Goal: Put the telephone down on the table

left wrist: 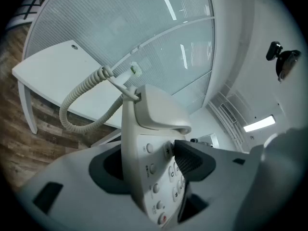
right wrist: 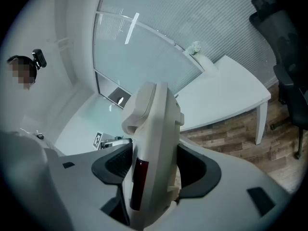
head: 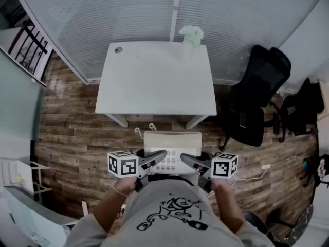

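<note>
Telephone gripped from both sides, short of the table

A person is holding a beige telephone (head: 172, 147) in the air. The left gripper (head: 154, 161) is pinching its 9 o'clock side across the keypad, and the right gripper (head: 193, 162) is clamping its 3 o'clock edge. A white table (head: 154, 81) is standing at 12 o'clock.

The head view looks steeply down from above, taking in the table (head: 157, 76) ahead, with the left gripper (head: 154, 159) and right gripper (head: 191, 162) near its lower edge. Each gripper view sits close behind its own jaws and faces forward along them. All three views share the telephone (head: 172, 147) and the table.
</note>
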